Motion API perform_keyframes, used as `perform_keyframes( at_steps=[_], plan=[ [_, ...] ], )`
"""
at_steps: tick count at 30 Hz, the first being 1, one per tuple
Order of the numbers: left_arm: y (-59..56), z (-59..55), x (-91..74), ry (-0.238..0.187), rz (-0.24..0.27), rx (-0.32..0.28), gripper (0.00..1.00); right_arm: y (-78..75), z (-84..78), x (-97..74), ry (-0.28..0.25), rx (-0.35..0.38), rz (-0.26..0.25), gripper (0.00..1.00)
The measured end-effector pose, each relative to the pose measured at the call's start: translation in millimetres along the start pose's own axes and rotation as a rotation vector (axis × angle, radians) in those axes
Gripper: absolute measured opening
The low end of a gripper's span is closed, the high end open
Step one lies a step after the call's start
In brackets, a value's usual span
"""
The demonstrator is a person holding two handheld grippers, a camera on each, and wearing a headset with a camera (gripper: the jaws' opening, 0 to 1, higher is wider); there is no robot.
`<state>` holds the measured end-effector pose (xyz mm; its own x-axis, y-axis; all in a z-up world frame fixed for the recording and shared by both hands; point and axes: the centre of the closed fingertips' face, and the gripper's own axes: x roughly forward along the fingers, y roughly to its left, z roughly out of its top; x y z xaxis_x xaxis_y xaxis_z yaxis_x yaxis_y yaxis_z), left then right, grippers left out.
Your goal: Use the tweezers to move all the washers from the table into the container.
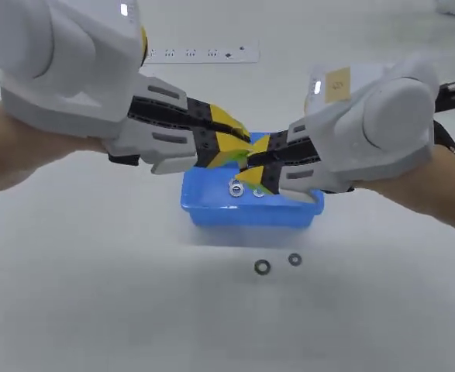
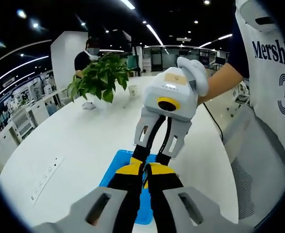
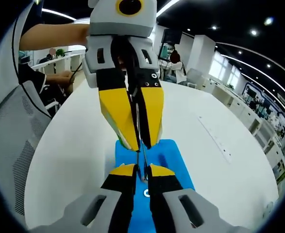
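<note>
A blue container [image 1: 246,213] sits mid-table with two washers [image 1: 236,188] inside. Two more washers [image 1: 263,267] lie on the white table in front of it. Above the container my left gripper [image 1: 241,147] and right gripper [image 1: 255,166] meet tip to tip. Thin silver tweezers [image 3: 139,127] run between the left gripper's yellow jaws down into my right gripper [image 3: 142,171]; both look shut on them. The left gripper [image 2: 145,171] faces the right gripper across the blue container [image 2: 114,169]. One washer [image 3: 146,193] shows in the container [image 3: 174,160].
A white strip with sockets [image 1: 200,54] lies on the table at the back. A potted plant [image 2: 101,77] stands at the far side, with a person behind it. The table [image 1: 95,294] is bare white on either side of the container.
</note>
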<state>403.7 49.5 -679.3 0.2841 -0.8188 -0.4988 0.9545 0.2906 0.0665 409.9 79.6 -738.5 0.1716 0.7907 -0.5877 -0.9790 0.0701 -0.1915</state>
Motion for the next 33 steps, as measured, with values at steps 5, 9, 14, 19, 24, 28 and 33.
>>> perform_keyframes(
  at_steps=[5,9,14,19,24,28,33],
  plan=[
    [4.4,-15.7,10.4,0.030,-0.009,0.004,0.08,-0.3,-14.6,7.5,0.029,0.013,0.019,0.10],
    [4.8,-22.7,15.4,0.043,-0.024,0.002,0.07,0.2,-21.0,11.1,0.033,0.024,0.031,0.10],
    [7.2,-29.2,20.3,0.053,-0.026,-0.011,0.08,0.4,-27.0,17.3,0.036,0.049,0.044,0.10],
    [7.0,-32.1,23.7,0.055,-0.028,-0.020,0.08,0.6,-30.3,18.5,0.040,0.061,0.047,0.10],
    [6.5,-29.4,24.7,0.055,-0.022,-0.026,0.08,-0.2,-33.0,18.1,0.044,0.062,0.045,0.10],
    [5.5,-31.4,25.0,0.062,-0.021,-0.024,0.08,-0.9,-34.1,17.7,0.049,0.068,0.044,0.11],
    [4.0,-27.5,21.6,0.066,-0.019,-0.005,0.07,0.4,-29.8,16.1,0.040,0.069,0.047,0.11]
  ],
)
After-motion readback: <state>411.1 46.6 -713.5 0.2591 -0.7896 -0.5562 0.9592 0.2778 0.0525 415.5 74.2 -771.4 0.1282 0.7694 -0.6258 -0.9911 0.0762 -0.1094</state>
